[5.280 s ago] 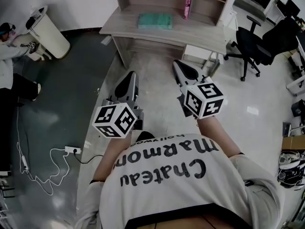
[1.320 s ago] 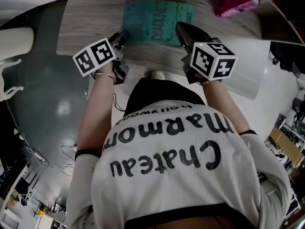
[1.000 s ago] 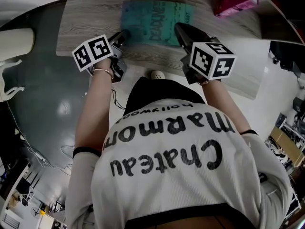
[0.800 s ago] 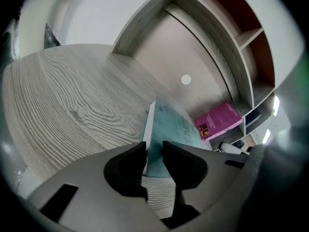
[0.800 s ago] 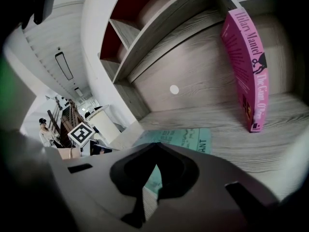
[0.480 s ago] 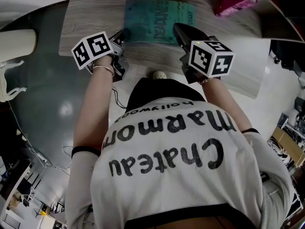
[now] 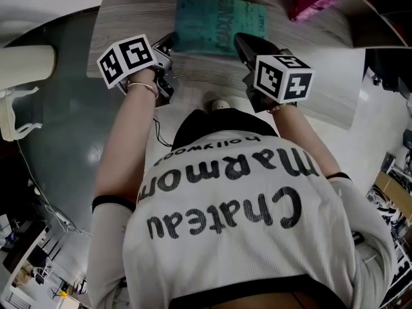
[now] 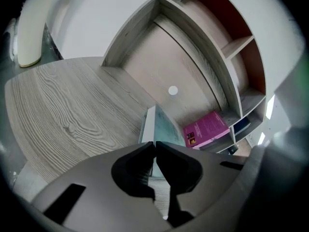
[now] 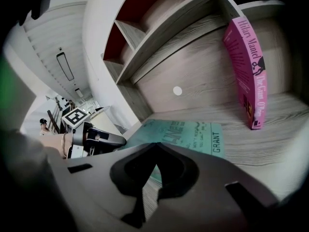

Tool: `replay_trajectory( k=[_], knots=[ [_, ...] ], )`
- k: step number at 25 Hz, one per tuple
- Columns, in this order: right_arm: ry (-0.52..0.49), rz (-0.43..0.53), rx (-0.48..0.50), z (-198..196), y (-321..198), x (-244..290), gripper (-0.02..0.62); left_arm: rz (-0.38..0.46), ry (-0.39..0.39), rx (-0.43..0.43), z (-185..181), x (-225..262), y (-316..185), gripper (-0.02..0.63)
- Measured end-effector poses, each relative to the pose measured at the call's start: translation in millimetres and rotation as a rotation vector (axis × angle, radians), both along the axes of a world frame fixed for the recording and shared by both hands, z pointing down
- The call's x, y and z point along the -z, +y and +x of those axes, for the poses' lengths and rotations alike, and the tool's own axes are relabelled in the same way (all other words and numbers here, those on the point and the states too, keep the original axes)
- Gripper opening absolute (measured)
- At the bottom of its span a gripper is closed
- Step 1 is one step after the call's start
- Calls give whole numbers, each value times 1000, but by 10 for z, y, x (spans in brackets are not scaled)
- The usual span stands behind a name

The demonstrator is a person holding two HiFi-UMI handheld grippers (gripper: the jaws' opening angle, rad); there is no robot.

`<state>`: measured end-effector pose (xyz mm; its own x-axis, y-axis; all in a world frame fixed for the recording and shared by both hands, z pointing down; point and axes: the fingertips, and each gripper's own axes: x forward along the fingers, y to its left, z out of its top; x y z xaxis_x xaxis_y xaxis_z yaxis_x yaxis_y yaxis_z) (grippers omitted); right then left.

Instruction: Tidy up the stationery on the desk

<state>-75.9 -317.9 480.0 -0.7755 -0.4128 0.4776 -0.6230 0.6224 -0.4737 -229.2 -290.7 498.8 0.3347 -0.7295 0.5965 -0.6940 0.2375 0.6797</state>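
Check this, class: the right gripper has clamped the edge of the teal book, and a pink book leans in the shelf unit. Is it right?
No. The left gripper, whose jaws have just been closing, clamps the edge of the teal book, as the left gripper view shows; the right gripper is shut on nothing. The pink book does lean in the shelf unit.

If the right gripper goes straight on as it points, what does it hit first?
Probably the teal book just ahead of the right gripper, though depth is unclear.
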Motion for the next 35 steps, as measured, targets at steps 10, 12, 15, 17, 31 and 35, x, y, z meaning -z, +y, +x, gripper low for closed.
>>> replay_trajectory(
  k=[10, 12, 15, 17, 31, 35],
  knots=[
    [198, 291, 201, -188, 283, 31, 234, 39, 1, -46, 106, 317, -107, 26],
    [294, 406, 288, -293, 389, 18, 280, 51, -1, -55, 117, 375, -132, 26],
    [485, 626, 385, -416, 475, -52, 298, 71, -2, -67, 151, 458, -165, 25],
    [608, 753, 407, -450, 454, -112, 296, 83, 3, -71, 178, 506, -187, 25],
    [847, 895, 156, -285, 271, -147, 246, 122, 24, -79, 268, 773, -224, 23],
    [873, 894, 121, -289, 248, -151, 255, 129, 31, -82, 292, 829, -234, 23]
  ],
)
